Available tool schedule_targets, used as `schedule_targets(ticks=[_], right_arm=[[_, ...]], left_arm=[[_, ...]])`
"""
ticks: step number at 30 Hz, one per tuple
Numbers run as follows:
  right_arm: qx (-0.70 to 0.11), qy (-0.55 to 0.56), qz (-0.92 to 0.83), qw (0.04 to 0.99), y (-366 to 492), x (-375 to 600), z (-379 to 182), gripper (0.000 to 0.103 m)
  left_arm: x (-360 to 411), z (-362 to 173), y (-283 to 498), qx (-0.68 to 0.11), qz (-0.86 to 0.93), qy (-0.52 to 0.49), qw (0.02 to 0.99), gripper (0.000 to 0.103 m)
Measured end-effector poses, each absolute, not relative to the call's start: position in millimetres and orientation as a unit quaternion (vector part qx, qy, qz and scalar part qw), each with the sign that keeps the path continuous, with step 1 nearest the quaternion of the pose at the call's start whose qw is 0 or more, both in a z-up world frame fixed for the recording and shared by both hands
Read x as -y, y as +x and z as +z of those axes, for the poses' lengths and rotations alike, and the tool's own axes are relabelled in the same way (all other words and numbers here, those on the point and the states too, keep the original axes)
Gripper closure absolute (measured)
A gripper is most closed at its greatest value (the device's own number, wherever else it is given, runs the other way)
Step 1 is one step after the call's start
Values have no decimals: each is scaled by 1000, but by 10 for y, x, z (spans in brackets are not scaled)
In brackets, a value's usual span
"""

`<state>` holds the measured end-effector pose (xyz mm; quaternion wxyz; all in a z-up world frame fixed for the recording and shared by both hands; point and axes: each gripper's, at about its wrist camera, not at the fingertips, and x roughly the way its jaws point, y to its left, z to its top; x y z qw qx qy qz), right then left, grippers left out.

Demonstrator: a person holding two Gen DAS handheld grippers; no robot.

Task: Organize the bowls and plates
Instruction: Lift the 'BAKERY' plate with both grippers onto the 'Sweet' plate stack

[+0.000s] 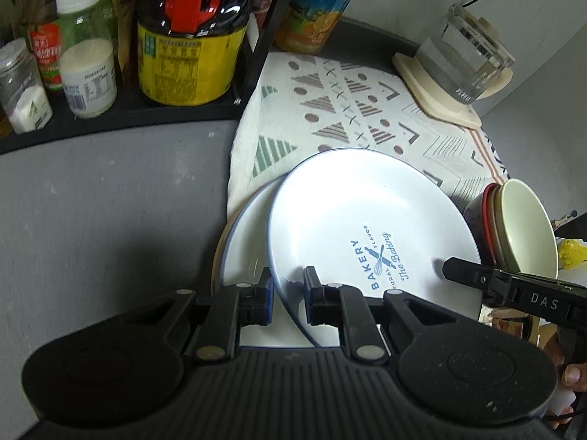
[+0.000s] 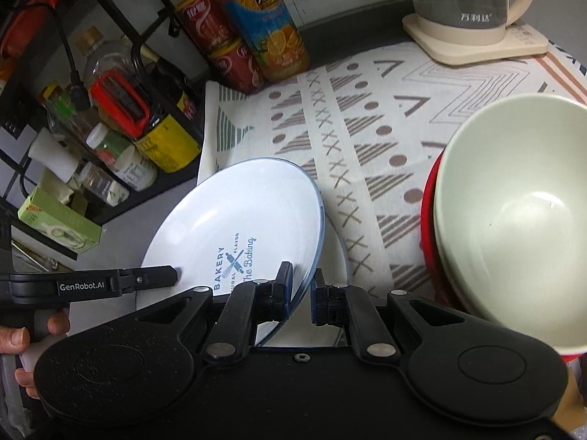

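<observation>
A white plate (image 1: 367, 212) (image 2: 238, 212) with a blue rim and blue "BAKERY" print is tilted up over a second white plate (image 1: 240, 256) (image 2: 335, 253) that lies on the patterned cloth. My left gripper (image 1: 289, 288) is shut on the printed plate's near left rim. On the opposite rim, my right gripper (image 2: 302, 282) is shut too; one of its fingers (image 1: 458, 269) reaches in from the right in the left wrist view. A cream bowl (image 1: 528, 227) (image 2: 513, 238) sits nested in a red bowl (image 2: 427, 212) just right of the plates.
A patterned cloth (image 1: 330, 110) (image 2: 367, 128) covers the grey counter (image 1: 110, 201). A black rack of jars and bottles (image 1: 176, 44) (image 2: 121, 128) stands at the left. A glass kettle (image 1: 462, 58) (image 2: 469, 0), an orange drink bottle (image 2: 264, 18) and red cans (image 2: 220, 47) line the back.
</observation>
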<state>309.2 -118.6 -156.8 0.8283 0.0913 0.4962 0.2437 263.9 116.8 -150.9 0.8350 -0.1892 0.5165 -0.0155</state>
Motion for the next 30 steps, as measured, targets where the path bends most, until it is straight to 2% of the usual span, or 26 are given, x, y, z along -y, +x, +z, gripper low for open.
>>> schedule_targets(ticks=[21,30], right_arm=[[-510,46,231,827,2966,1081,-1692,92],[-508,56,229,828,2939,1063,-1707,83]], left_arm=[[-1082,-1707,2571,-545,-9,-167,822,86],[-1059,-1685,2600,-544,-2,-154,825,86]])
